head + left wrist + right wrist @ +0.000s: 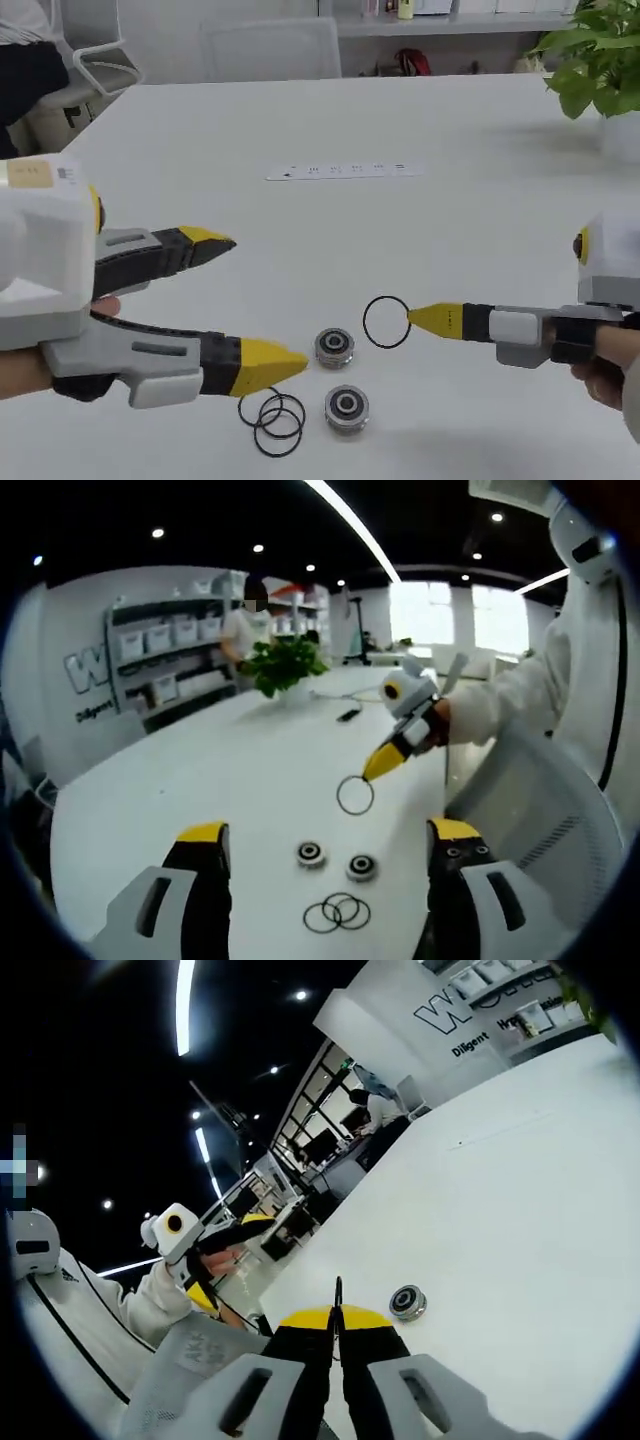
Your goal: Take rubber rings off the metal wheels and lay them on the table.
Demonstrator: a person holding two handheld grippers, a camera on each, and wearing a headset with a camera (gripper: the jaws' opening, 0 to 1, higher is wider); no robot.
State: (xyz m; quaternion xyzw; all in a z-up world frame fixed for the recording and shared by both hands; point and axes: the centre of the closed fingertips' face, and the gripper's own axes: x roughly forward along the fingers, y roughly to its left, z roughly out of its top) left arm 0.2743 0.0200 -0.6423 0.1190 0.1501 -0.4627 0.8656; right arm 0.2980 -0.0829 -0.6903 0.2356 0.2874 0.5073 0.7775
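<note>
- Rubber ring (364,322): 1 thin black loop, nipped at its right edge by the yellow tips of the right claw (411,319). It sits just right of the far wheel (334,346) and a little beyond it. Whether it clears the counter (470,130) I cannot tell.
- The right claw's jaws are pressed together on that loop. In the right gripper view the loop stands edge-on as a dark line above the closed tips.
- The left claw (268,302) has its jaws wide apart and grips nothing. It hangs to the left of the far wheel, and its lower yellow tip comes close to that wheel's left side.
- The near wheel (346,408) lies flat on the person's side of the far wheel, close to it but apart. Both are silver with a dark centre. Whether either carries a ring is too small to tell.
- 3 loose rings (280,410) overlap one another flat on the counter. They lie left of the far wheel and nearer the person, just beside the near wheel. In the left gripper view they lie between that claw's 2 jaws, in front of both wheels.
- A white strip (340,172) lies flat on the counter, well beyond the far wheel.
- A plant (595,55) stands at the counter's far right corner, well beyond and to the right of the far wheel.
- A person (245,630) stands by shelves behind the plant in the left gripper view, far from the far wheel.
</note>
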